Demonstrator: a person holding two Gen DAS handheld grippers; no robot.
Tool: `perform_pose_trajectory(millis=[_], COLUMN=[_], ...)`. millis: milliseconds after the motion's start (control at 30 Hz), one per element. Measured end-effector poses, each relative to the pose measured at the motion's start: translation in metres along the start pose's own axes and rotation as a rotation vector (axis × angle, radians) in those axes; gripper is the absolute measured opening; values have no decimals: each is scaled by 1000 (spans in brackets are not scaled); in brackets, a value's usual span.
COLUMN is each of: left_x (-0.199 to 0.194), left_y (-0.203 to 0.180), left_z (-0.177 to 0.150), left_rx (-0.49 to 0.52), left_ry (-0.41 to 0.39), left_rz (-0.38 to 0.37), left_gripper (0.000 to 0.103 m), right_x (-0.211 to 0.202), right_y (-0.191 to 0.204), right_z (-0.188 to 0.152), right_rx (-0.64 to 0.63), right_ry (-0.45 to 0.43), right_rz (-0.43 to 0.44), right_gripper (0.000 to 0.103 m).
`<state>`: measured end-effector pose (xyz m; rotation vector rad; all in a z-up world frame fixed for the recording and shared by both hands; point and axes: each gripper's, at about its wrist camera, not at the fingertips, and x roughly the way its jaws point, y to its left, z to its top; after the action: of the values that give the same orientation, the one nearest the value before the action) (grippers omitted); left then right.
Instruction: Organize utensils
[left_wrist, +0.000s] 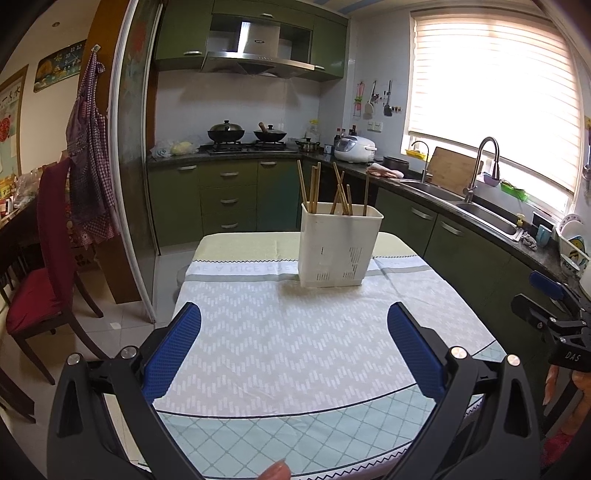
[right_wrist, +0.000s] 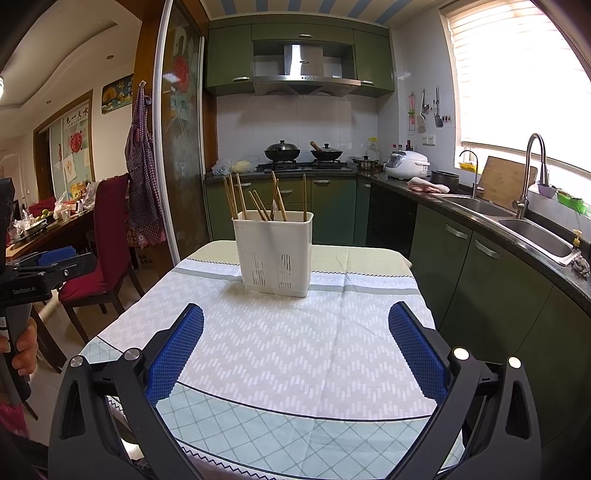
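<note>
A white plastic utensil holder (left_wrist: 338, 245) stands upright at the far middle of the table, with several wooden chopsticks (left_wrist: 314, 188) sticking up out of it. It also shows in the right wrist view (right_wrist: 275, 253), with the chopsticks (right_wrist: 258, 199) leaning in it. My left gripper (left_wrist: 293, 314) is open and empty, held above the tablecloth well short of the holder. My right gripper (right_wrist: 295, 317) is open and empty too, at about the same distance. The right gripper also shows at the right edge of the left wrist view (left_wrist: 546, 302).
The table (left_wrist: 280, 343) has a white and pale green patterned cloth. A red-cushioned chair (left_wrist: 48, 266) stands to its left. Green cabinets and a counter with a sink (left_wrist: 480, 214) run along the right. A stove with woks (left_wrist: 245, 136) is at the back.
</note>
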<state>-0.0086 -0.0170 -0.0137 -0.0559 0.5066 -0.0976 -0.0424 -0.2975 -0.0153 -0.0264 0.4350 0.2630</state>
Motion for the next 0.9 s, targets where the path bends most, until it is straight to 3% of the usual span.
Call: perform_pose_trajectory(millis=[900], left_x=[3], left_y=[4], left_z=[-2], left_rx=[-20], left_ry=[3], left_rz=[2], left_gripper=[96], right_x=[1], right_y=[0], right_z=[-1], right_rx=[1], right_ry=[4], right_rz=[1], right_gripper=[98])
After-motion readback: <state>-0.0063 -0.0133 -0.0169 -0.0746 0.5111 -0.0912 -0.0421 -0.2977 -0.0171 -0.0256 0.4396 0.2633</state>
